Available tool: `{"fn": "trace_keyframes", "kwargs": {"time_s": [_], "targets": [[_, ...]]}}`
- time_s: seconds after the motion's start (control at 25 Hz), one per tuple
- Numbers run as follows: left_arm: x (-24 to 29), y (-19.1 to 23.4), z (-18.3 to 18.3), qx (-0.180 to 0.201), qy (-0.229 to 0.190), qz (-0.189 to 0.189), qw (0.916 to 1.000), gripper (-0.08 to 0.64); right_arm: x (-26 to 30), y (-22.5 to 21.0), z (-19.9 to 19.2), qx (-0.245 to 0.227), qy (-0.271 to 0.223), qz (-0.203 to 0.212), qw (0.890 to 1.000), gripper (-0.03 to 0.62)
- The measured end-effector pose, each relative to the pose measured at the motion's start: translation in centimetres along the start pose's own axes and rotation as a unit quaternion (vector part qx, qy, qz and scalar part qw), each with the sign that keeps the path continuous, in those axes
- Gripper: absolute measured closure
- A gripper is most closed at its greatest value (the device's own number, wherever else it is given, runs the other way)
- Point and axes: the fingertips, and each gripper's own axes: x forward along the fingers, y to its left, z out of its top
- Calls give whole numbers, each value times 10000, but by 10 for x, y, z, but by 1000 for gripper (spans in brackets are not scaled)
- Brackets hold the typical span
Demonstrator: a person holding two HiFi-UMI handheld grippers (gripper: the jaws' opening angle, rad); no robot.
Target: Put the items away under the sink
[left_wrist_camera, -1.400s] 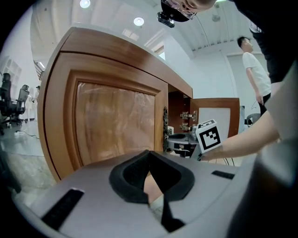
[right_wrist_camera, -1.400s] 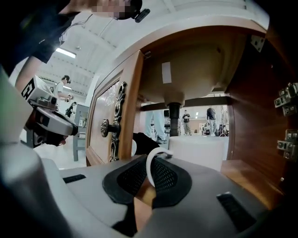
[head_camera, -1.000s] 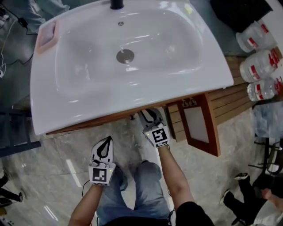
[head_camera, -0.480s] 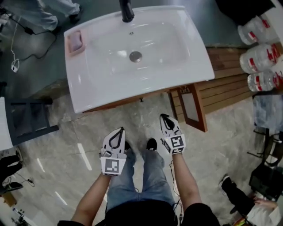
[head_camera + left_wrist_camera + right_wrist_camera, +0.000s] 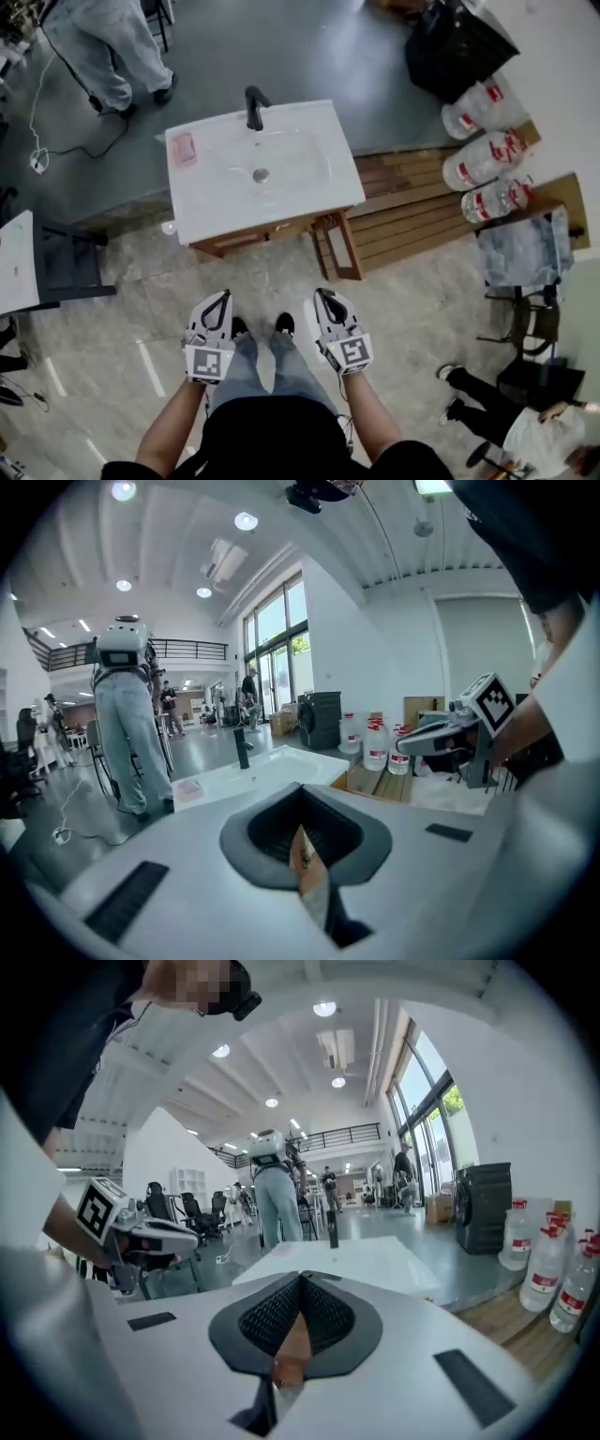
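Evidently the person has stood up and backed away: the sink vanity (image 5: 217,204) now lies upper centre, its cabinet door (image 5: 343,246) open, no items visible, and the left gripper (image 5: 223,298) and right gripper (image 5: 323,296) are fully closed on nothing, so stowing is probably complete.

white sink (image 5: 291,192) with a black faucet (image 5: 254,108), pink soap tray (image 5: 184,148) on its corner, reddish-brown wood cabinet (image 5: 246,238), grey marbled floor (image 5: 141,309), clear jugs (image 5: 483,159) with red labels, white left gripper (image 5: 219,305) and right gripper (image 5: 326,302) with black-and-white square markers, blue jeans (image 5: 272,370), black shirt (image 5: 272,436)
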Motion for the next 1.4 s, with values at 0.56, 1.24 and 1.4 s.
{"fn": "trace_keyframes", "kwargs": {"time_s": [0.56,1.24,1.4], "targets": [[-130,26,152,-792,-1255,659,9867,552,-118,47,190,-211,-1520,-719,9855,580],[-149,8,154,-653,-1488,456,9857,553,-152,60,200,-309,-1876,-1142,9751,580],[-152,16,152,-662,-1507,572,9847,554,-153,59,200,-310,-1911,-1174,9740,580]]}}
